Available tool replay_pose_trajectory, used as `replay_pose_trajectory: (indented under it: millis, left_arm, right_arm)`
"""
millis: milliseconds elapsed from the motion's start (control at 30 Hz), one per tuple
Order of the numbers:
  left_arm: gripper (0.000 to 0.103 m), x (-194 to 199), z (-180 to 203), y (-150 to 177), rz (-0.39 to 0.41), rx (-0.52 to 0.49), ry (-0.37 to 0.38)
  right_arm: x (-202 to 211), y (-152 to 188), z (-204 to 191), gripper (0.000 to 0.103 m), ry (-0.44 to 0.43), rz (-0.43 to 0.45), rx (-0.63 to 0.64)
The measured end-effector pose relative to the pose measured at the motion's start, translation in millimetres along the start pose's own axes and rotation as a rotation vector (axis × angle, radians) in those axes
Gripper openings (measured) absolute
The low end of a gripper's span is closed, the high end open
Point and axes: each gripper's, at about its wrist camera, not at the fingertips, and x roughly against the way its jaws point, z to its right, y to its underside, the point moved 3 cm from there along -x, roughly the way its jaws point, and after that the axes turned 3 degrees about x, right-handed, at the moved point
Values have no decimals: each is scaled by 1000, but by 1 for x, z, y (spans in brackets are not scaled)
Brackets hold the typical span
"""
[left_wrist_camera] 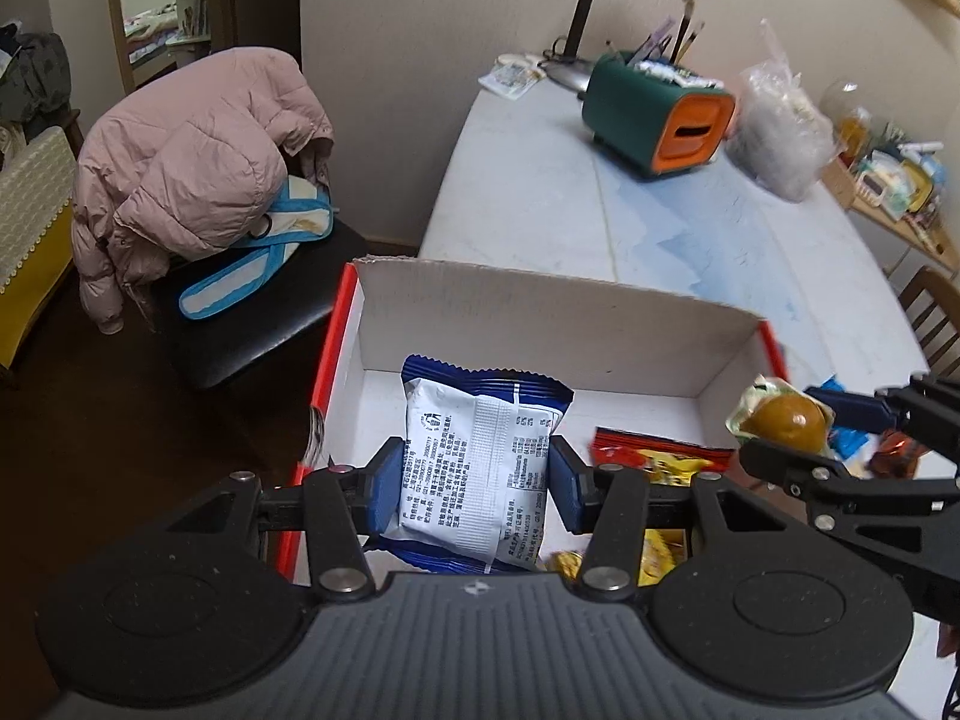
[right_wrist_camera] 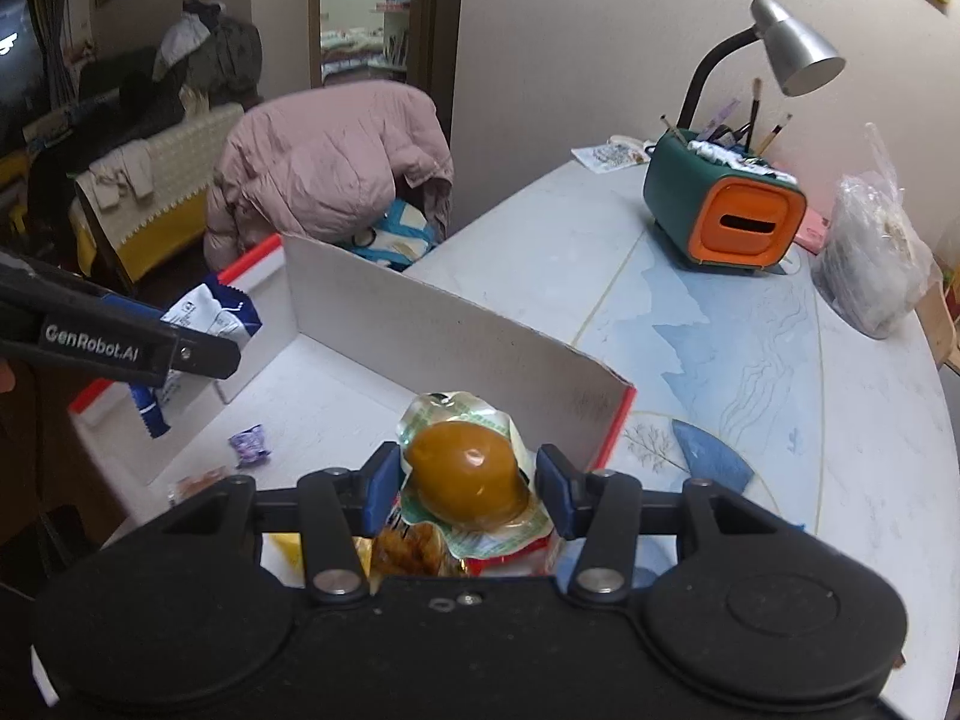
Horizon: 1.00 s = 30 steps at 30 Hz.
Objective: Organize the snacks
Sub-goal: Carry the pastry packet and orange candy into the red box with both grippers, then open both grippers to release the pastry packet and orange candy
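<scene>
Gripping a blue-white packet (left_wrist_camera: 480,468), the left hand-held gripper (left_wrist_camera: 474,480) (right hand-held gripper (right_wrist_camera: 468,480) clamps a brown egg pouch (right_wrist_camera: 465,474)).

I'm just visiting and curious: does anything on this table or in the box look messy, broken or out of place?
Nothing looks spilled or broken. The only untidy thing is the pink puffer jacket slumped over the chair beside the table. The snacks lie loose in the red-edged box, with one packet in each gripper.

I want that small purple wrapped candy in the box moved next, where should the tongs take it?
Grip the small purple wrapped candy across its puffed middle, coming straight down from above: it lies flat and alone on the white cardboard box floor, with clear space on both sides.
</scene>
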Motion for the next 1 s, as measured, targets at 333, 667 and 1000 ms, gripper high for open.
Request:
replay_pose_trajectory:
  millis: [333, 667, 1000]
  left_arm:
    - [49, -44, 9, -4, -95, -83, -39]
    - [49, -67, 8, 8, -183, -143, -62]
    - [53, -73, 8, 8, -216, -143, -60]
  right_arm:
    - [-53, -13, -6, 48, -8, -67, 30]
    - [-76, -9, -6, 51, -15, -114, 9]
    - [-83, -1, -6, 66, -34, -134, -30]
